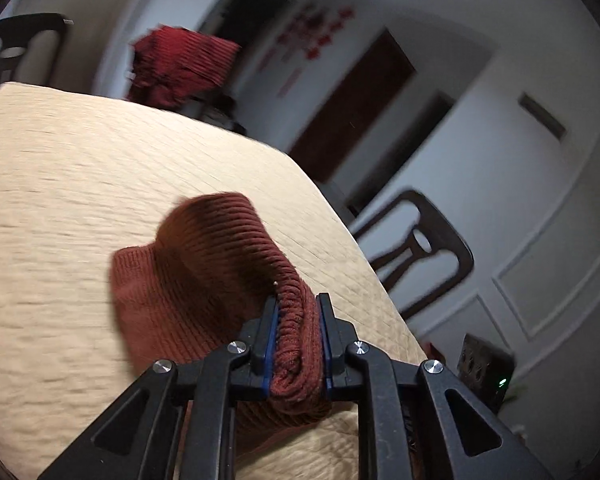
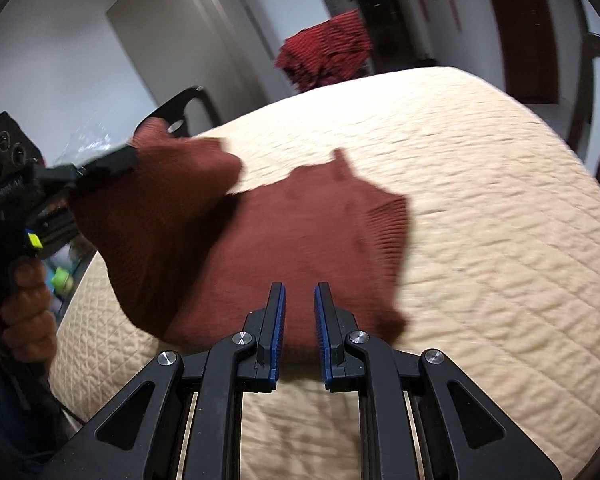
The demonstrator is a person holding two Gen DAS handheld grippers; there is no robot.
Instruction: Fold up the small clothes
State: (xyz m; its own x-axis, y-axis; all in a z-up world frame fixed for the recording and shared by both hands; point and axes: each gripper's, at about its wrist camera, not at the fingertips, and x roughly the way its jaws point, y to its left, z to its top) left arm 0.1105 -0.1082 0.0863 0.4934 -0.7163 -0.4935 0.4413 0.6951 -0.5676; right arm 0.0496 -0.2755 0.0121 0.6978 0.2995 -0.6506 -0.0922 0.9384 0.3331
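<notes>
A small rust-brown knit garment [image 2: 300, 236] lies on the cream quilted table cover [image 2: 480, 200]. My left gripper [image 1: 298, 300] is shut on a bunched ribbed edge of the garment [image 1: 204, 264] and holds that part lifted above the table. In the right wrist view the left gripper [image 2: 112, 162] shows at the far left, pulling the cloth's left side up. My right gripper [image 2: 300, 292] is open and empty, its fingers just above the garment's near edge.
A dark red ribbed cloth [image 1: 184, 62] is heaped at the table's far edge; it also shows in the right wrist view [image 2: 328, 50]. Dark wooden chairs [image 1: 416, 248] stand around the table. The table's edge [image 1: 340, 216] runs close on the right.
</notes>
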